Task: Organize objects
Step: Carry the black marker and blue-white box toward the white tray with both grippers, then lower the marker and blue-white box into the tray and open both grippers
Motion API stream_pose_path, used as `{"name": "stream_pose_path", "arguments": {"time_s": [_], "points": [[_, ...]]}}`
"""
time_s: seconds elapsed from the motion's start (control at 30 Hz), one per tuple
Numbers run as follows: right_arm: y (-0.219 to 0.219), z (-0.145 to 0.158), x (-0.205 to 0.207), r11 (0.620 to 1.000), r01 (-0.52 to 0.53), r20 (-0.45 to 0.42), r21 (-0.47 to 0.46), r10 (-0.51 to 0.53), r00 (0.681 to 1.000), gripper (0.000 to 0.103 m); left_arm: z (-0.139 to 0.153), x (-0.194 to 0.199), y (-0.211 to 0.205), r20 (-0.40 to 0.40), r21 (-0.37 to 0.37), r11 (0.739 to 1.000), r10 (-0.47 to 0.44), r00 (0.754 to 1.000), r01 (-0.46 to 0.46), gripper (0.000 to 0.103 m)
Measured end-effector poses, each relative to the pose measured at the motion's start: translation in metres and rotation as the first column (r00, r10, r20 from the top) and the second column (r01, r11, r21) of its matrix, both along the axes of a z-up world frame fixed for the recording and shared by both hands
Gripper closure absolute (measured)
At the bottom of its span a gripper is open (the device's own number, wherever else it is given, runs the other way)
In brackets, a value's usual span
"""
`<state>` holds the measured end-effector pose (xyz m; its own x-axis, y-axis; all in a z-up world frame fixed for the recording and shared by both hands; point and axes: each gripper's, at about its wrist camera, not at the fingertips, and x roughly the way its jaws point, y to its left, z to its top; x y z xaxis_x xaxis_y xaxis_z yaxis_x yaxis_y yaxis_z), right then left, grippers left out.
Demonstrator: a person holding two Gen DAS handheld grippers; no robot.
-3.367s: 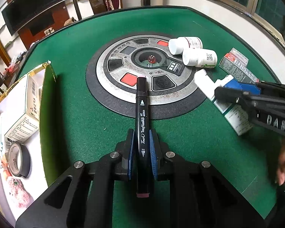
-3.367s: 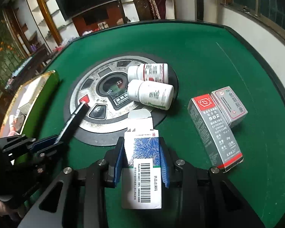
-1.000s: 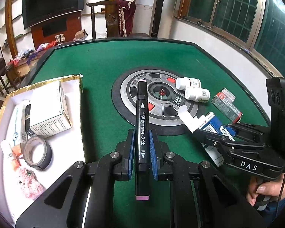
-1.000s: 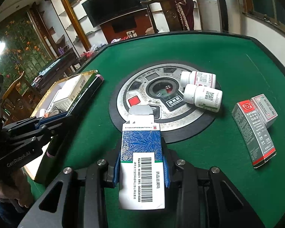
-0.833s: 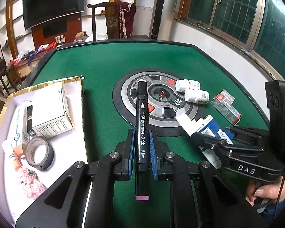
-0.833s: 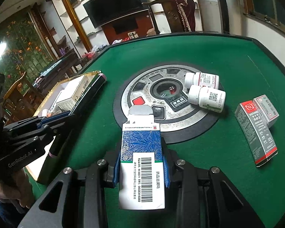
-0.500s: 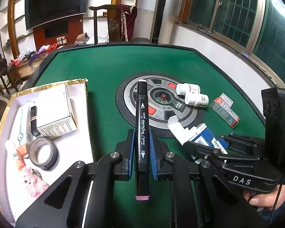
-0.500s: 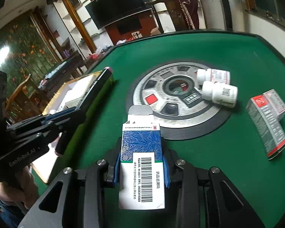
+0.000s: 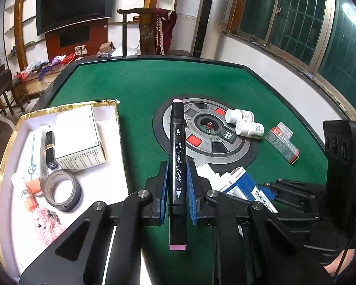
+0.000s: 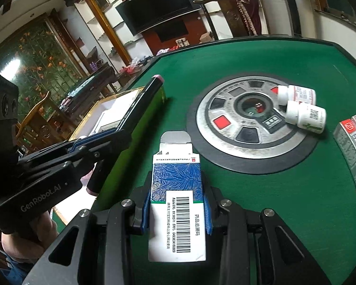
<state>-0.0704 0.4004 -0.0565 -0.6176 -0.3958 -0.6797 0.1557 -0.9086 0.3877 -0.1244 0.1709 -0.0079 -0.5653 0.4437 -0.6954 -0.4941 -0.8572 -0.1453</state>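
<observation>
My left gripper (image 9: 177, 185) is shut on a black art marker (image 9: 177, 166) with pink ends, held above the green felt beside the gold-rimmed white tray (image 9: 2, 147). My right gripper (image 10: 176, 197) is shut on a blue and white medicine box (image 10: 176, 190) with a barcode and an open top flap. In the left wrist view that box (image 9: 237, 182) and the right gripper (image 9: 256, 190) sit low at the right. The right wrist view has the left gripper (image 10: 116, 131) with the marker (image 10: 140, 104) at the left, over the tray's edge (image 10: 87, 116).
Inside the tray lie a white carton (image 9: 79, 137), a roll of black tape (image 9: 61, 190), a lipstick (image 9: 50, 149), tubes and a pink item. Two white pill bottles (image 9: 244, 122) rest on the round centre console (image 9: 237, 147). Two small boxes (image 9: 282, 142) lie on the felt to the right.
Both grippers have drifted left toward the tray, each keeping its grip. The right gripper has come closer under the left one, and the tray shows more fully.
</observation>
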Motion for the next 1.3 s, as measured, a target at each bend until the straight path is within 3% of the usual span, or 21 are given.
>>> {"name": "stream_pose_path", "arguments": {"time_s": [0.43,0.77,0.97,1.3], "points": [[-0.028,0.012,-0.006,0.999,-0.027,-0.03,-0.023,0.027,0.999,0.069,0.012,-0.005,-0.038,-0.004,0.058,0.997,0.051,0.999,-0.051,0.089],[-0.06,0.02,-0.019,0.997,-0.05,-0.051,-0.051,0.047,0.998,0.069,0.007,-0.018,-0.092,0.033,0.101,0.983,0.149,0.988,-0.151,0.089],[-0.077,0.014,-0.028,0.996,-0.075,-0.03,-0.055,0.074,0.997,0.069,-0.008,-0.022,-0.108,0.07,0.088,0.98,0.174,0.982,-0.18,0.089],[-0.123,0.0,-0.049,0.995,-0.092,0.034,-0.046,0.093,0.995,0.069,-0.009,-0.03,-0.134,0.084,0.107,0.956,0.266,0.96,-0.274,0.088]]}}
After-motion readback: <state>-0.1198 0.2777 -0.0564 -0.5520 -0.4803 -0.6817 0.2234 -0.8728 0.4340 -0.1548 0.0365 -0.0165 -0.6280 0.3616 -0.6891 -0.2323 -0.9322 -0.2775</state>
